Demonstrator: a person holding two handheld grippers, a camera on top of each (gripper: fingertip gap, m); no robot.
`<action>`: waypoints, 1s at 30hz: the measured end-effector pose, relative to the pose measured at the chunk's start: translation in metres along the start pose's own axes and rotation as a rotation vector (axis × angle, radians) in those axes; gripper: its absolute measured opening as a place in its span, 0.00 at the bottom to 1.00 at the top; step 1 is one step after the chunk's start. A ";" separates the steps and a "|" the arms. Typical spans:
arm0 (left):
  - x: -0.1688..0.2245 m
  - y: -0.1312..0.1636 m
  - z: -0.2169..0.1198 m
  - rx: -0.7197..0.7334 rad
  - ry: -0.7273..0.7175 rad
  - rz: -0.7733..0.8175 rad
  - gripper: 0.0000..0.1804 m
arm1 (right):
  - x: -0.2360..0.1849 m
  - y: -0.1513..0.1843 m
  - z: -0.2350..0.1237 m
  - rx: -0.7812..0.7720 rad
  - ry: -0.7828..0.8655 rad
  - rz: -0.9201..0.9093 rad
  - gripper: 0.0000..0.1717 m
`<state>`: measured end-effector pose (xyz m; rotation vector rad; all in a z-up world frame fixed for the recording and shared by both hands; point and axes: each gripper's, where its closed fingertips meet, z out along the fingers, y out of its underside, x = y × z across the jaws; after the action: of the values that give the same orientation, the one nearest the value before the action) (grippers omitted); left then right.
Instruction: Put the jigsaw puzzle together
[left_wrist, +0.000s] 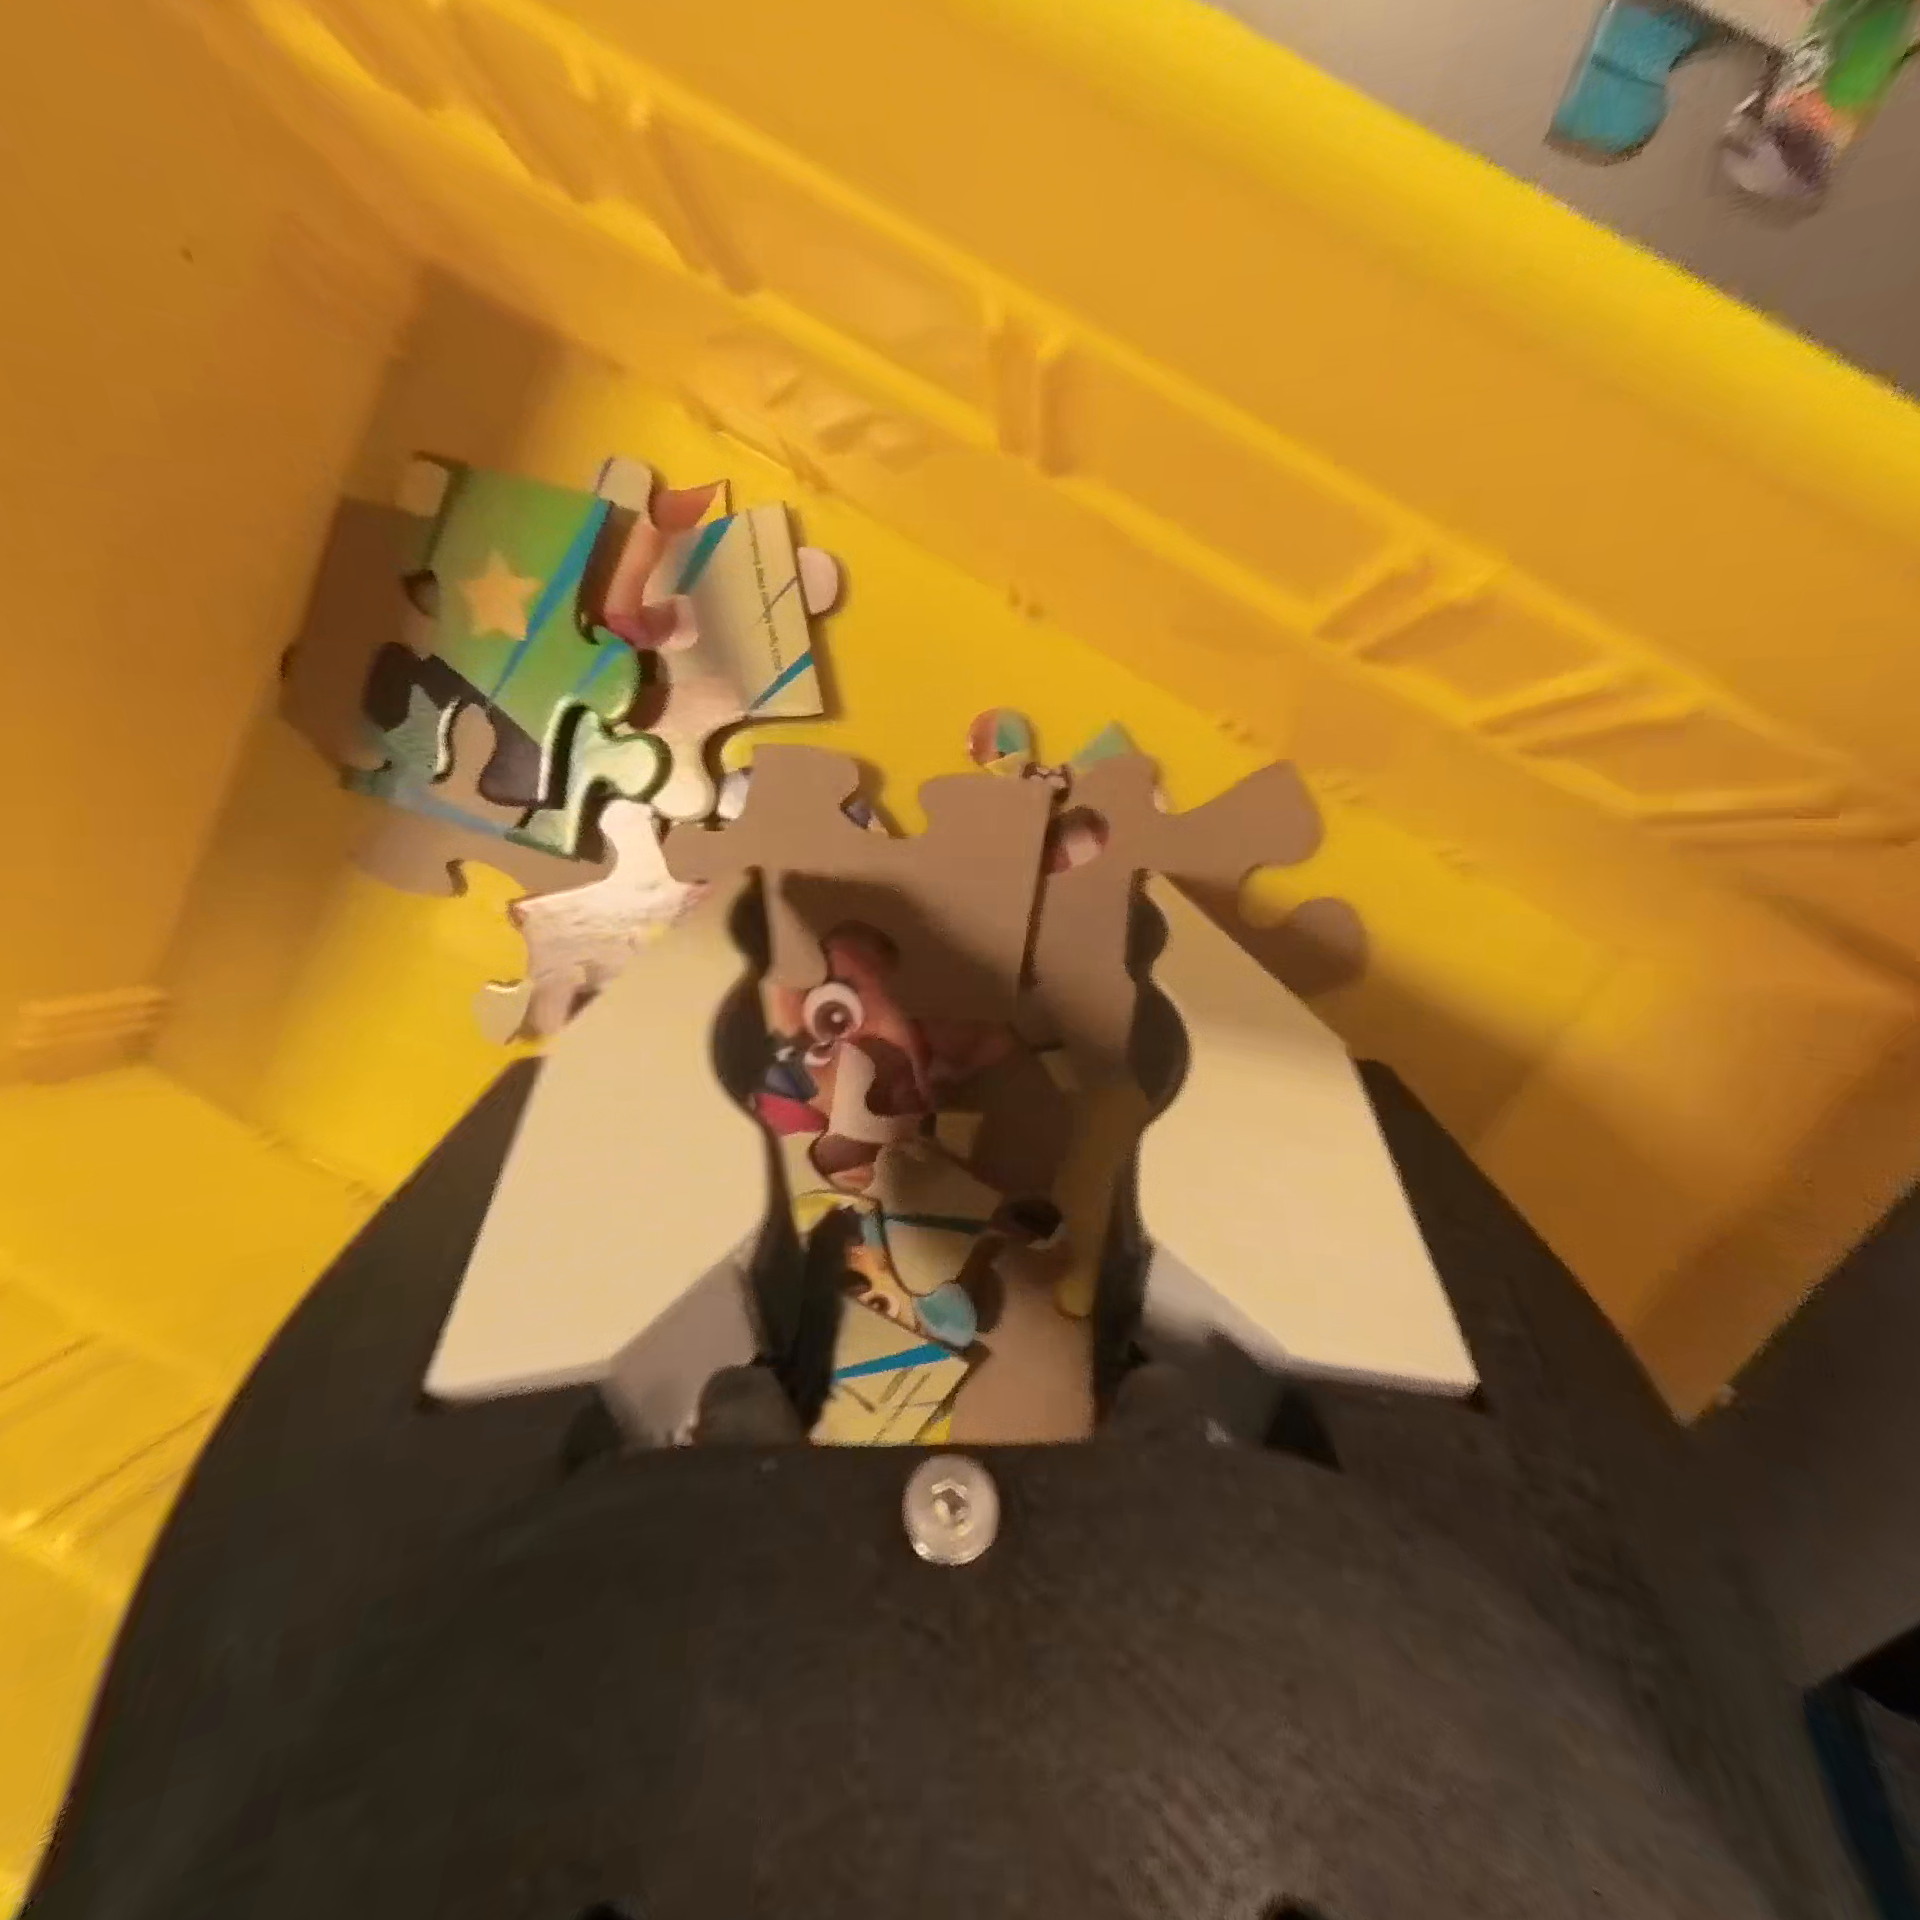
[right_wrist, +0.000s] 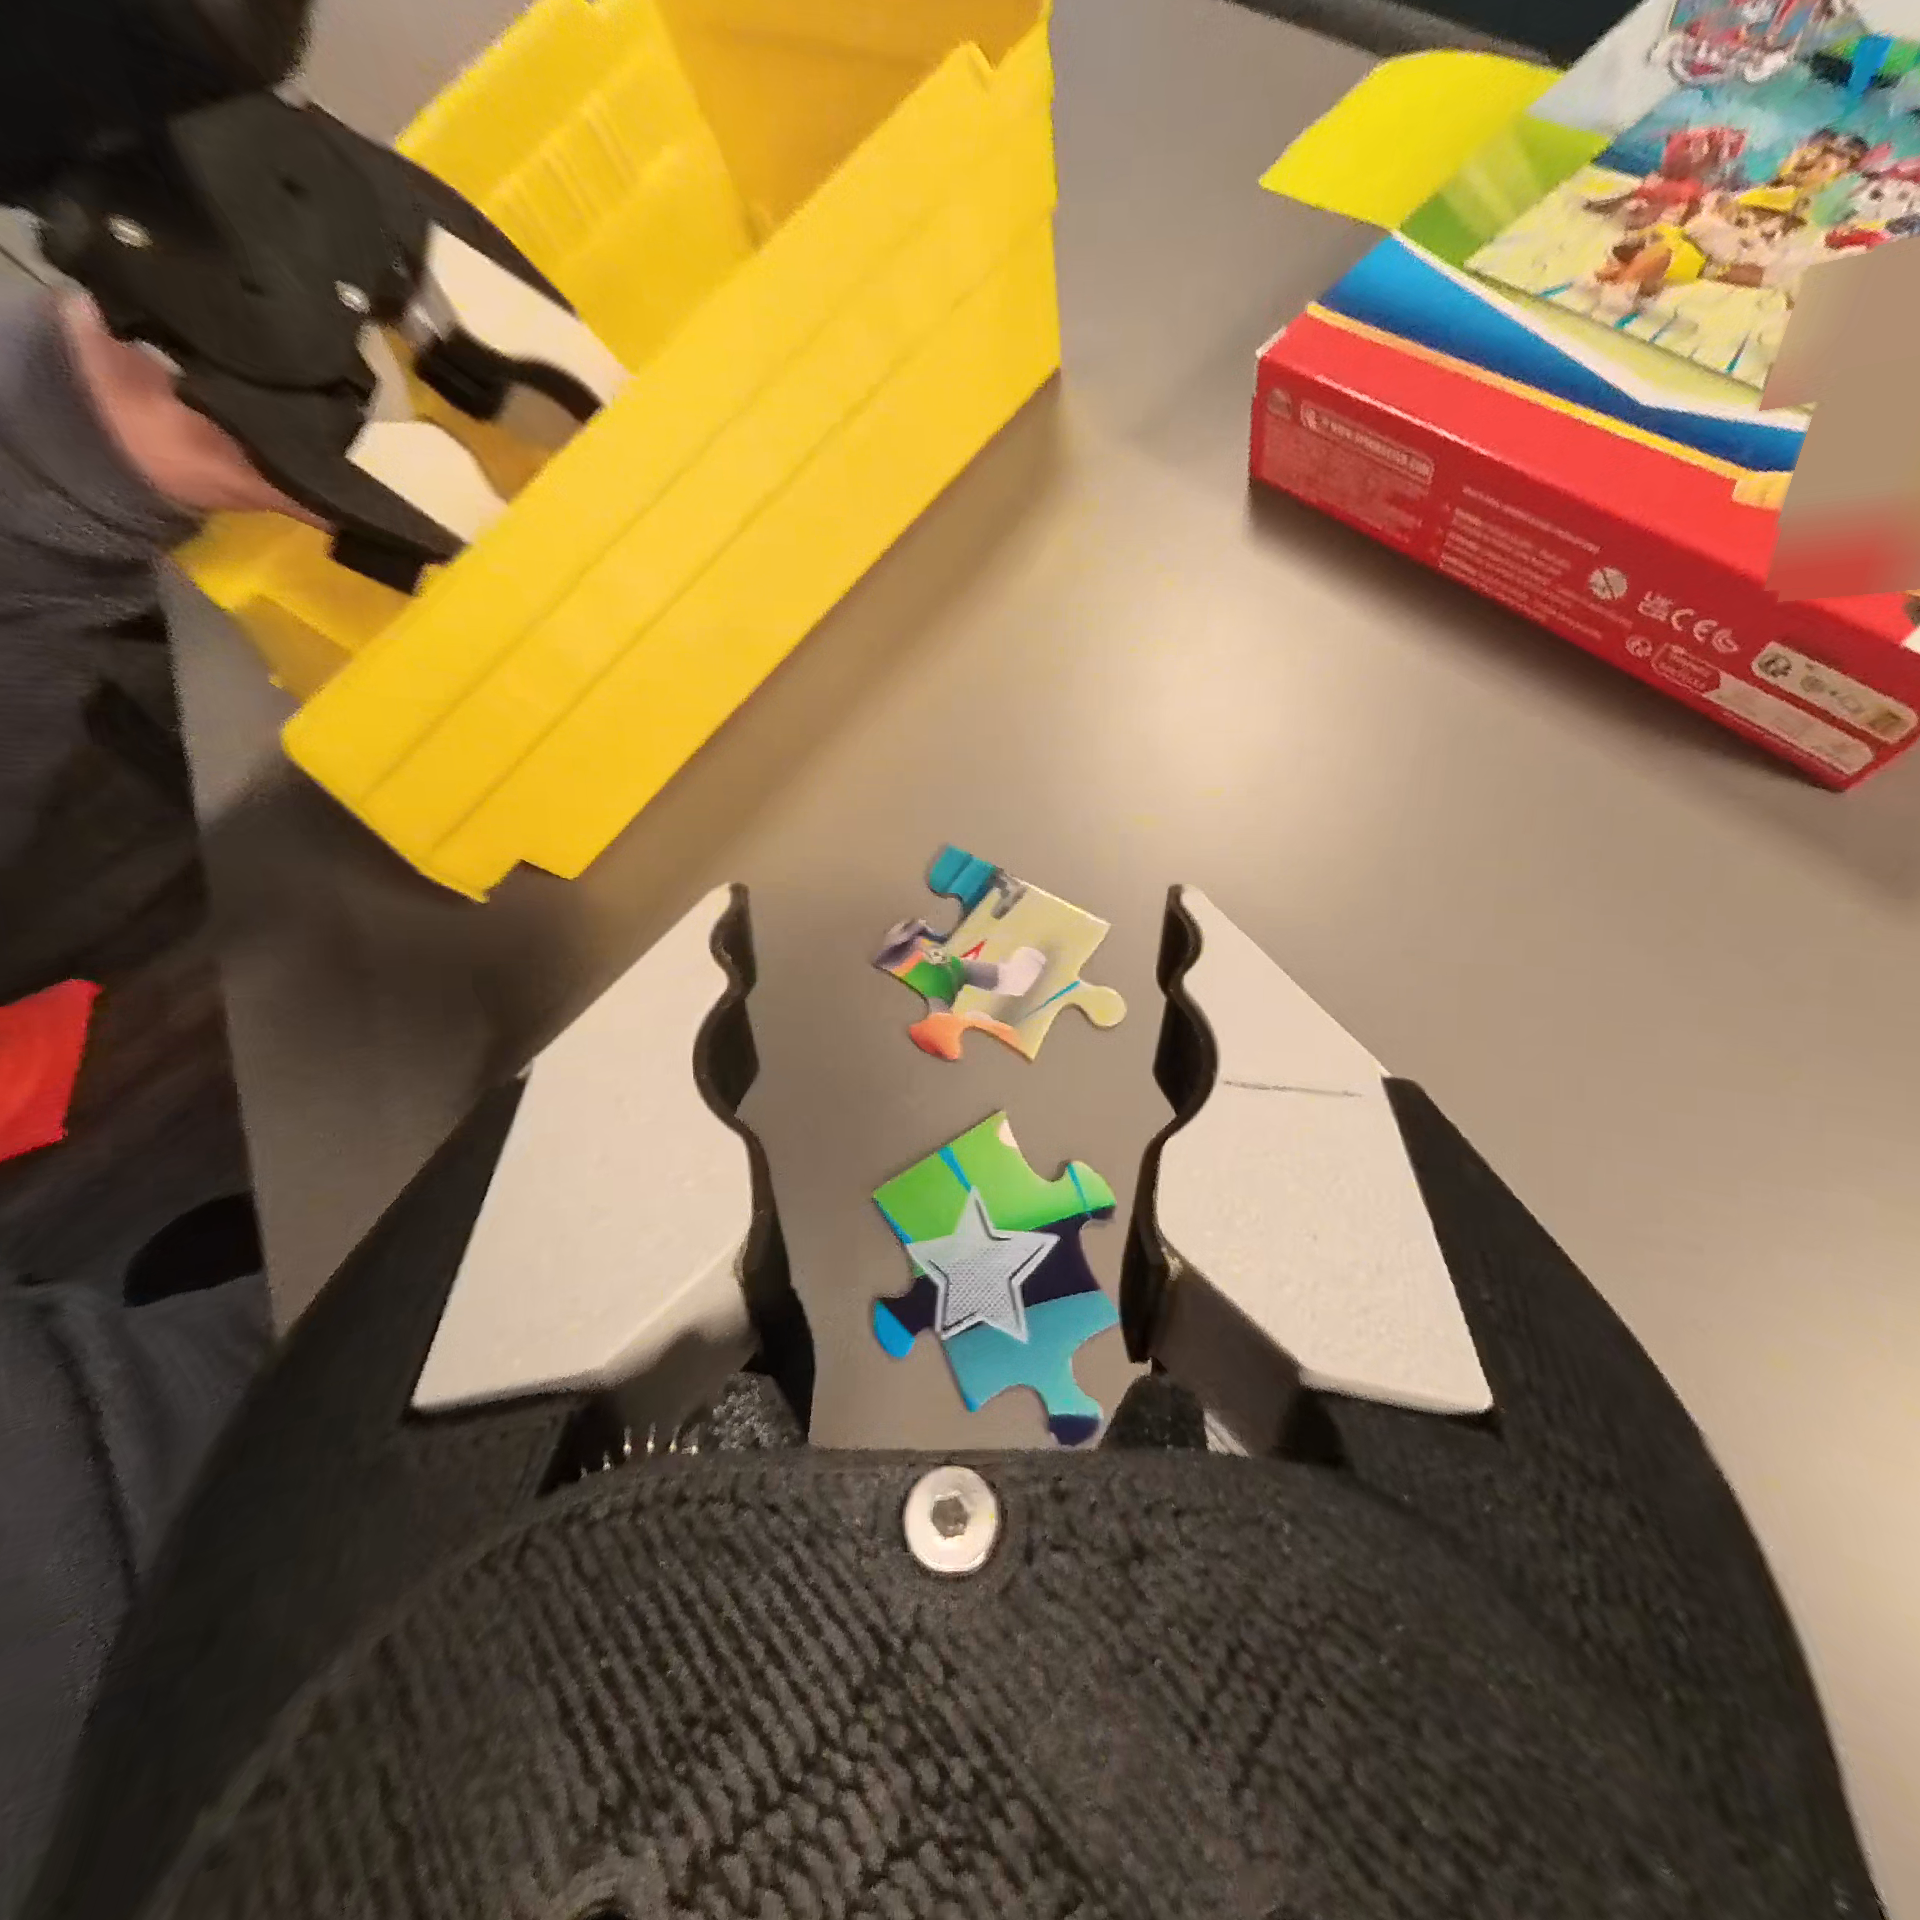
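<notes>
The left gripper (left_wrist: 940, 914) reaches down into a yellow bin (left_wrist: 1143, 343), its jaws spread apart. Several puzzle pieces (left_wrist: 914, 1049) sit between its fingers, some showing their brown cardboard backs, others a printed cartoon face; the view is blurred, and whether the pads press on them cannot be told. Just beyond the fingertips, a cluster of joined pieces (left_wrist: 551, 665) with a yellow star on green lies on the bin floor near a corner. In the right wrist view, the same gripper shows at the upper left, held by a person's hand (right_wrist: 156, 416) and dipping over the bin's rim.

The right gripper (right_wrist: 951, 904) hovers above the grey bench (right_wrist: 1351, 883) with its jaws wide open and nothing clasped. Two loose pieces lie flat on the bench between its fingers, touching neither pad: a pale yellow piece (right_wrist: 1003, 961) with a small green-clad figure near the fingertips, and a green and blue piece with a silver star (right_wrist: 992, 1278) closer to the gripper body. The two pieces lie apart from each other.

The yellow bin (right_wrist: 727, 468) stands on the bench ahead and to the left of the right gripper. Well apart on the right rests a red puzzle box (right_wrist: 1507, 499) with its flap open and a colourful cartoon picture on top.
</notes>
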<state>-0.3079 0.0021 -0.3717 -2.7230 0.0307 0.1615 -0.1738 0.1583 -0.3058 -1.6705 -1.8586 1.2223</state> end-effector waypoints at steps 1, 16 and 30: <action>0.002 -0.001 0.000 0.010 0.014 -0.005 0.24 | -0.004 -0.002 -0.003 0.016 -0.018 0.001 0.45; -0.032 0.004 0.004 0.044 -0.032 -0.288 0.43 | -0.037 -0.008 -0.006 0.069 -0.157 -0.098 0.40; -0.010 -0.035 -0.064 0.441 0.161 -0.432 0.35 | -0.071 -0.037 -0.015 0.250 -0.156 -0.426 0.44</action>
<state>-0.3093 0.0083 -0.2984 -2.2324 -0.4215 -0.1717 -0.1691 0.1000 -0.2490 -1.0076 -1.9251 1.3551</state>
